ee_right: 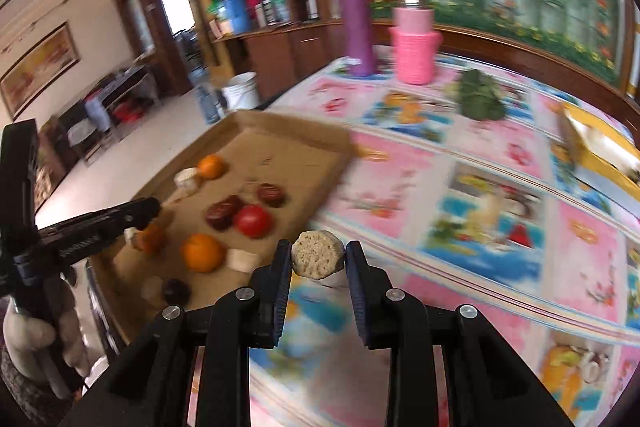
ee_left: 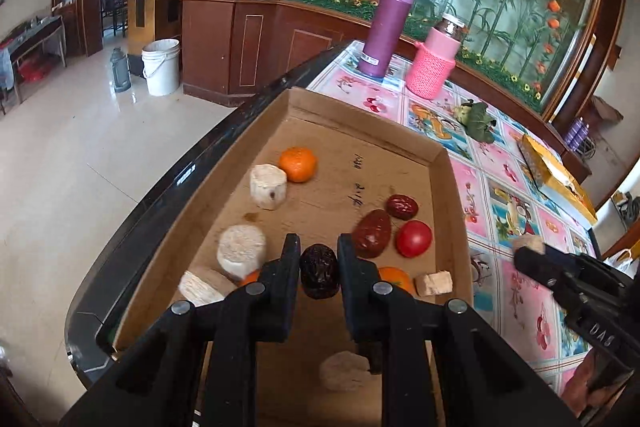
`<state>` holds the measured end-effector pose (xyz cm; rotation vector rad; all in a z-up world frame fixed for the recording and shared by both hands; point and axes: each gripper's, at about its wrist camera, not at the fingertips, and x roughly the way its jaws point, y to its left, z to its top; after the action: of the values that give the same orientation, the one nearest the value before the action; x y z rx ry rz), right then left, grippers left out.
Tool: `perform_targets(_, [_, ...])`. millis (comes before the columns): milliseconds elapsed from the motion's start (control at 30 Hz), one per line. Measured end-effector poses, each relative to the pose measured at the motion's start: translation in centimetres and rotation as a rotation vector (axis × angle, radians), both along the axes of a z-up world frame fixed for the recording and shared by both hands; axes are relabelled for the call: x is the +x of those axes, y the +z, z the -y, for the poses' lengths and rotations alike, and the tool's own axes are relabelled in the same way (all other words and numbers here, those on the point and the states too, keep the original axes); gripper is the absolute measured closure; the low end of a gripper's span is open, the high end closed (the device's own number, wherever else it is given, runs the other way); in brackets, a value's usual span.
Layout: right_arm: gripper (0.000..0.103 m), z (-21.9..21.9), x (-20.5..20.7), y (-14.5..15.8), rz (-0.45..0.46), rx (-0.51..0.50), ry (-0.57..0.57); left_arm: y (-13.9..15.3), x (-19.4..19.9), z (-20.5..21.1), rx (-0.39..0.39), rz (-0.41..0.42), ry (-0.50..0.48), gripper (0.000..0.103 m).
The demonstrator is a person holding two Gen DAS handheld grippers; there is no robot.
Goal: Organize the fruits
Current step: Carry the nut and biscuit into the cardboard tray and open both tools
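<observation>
In the left wrist view, the left gripper [ee_left: 319, 259] is pinching a dark wrinkled date [ee_left: 319, 275] above the shallow cardboard tray [ee_left: 440, 163]; lifting straight avoids the neighbouring fruit. In the right wrist view, the right gripper [ee_right: 318, 259] is clamping a pale sugarcane chunk [ee_right: 317, 261] over the floral tablecloth [ee_right: 480, 195], and should be lowering gently.

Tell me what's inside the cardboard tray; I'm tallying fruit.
Cardboard tray holds tangerines, a tomato, red dates, and pale chunks; the left gripper hides more.
</observation>
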<state>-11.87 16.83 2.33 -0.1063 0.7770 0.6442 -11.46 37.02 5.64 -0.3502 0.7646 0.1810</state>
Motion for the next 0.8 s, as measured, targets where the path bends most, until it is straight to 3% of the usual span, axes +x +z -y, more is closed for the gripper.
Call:
perform_targets(167, [0.073, -6.2, 0.1, -1.1, -0.025, -0.042, 0.084, -0.6, 1.8, -0.3, 0.026, -0.046, -0.030, 0.085])
perform_targets(400, [0.073, -9.2, 0.7, -3.2, -0.034, -0.126, 0.103, -1.7, 2.6, -1.3, -0.022, -0.068, -0.039, 0.084])
perform_targets(667, [0.072, -9.3, 0.3, -3.3, -0.032, -0.119, 0.102, -0.6, 1.5, -2.1, -0.082, -0.022, -0.011, 0.060])
perform_targets(800, [0.051, -8.6, -0.5, -2.9, -0.023, -0.102, 0.094, 0.1, 0.5, -1.9, -0.081, 0.001, 0.008, 0.050])
